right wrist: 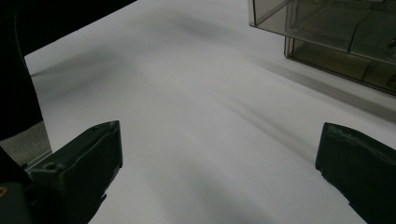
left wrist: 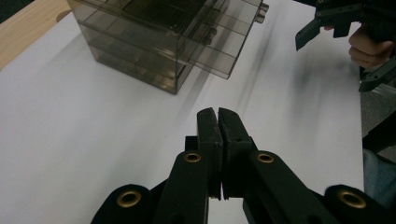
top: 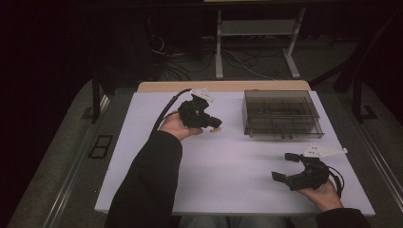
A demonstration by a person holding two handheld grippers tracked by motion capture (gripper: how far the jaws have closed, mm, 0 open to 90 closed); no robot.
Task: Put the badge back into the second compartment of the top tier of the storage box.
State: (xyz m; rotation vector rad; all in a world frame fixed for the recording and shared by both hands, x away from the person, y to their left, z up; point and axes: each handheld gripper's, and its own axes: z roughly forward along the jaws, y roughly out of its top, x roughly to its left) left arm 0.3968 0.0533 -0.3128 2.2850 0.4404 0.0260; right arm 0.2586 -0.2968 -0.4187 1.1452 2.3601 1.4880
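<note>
Smoky plastic drawer box [top: 281,114] sits far right on the white table [top: 228,171], left gripper [top: 215,124] pinched empty beside it, right gripper [top: 283,167] gaping, likely readying for a drawer.

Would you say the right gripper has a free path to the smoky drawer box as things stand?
Probably yes: the right gripper is open and empty, and bare white table lies between it and the drawer box; nothing stands in between.
</note>
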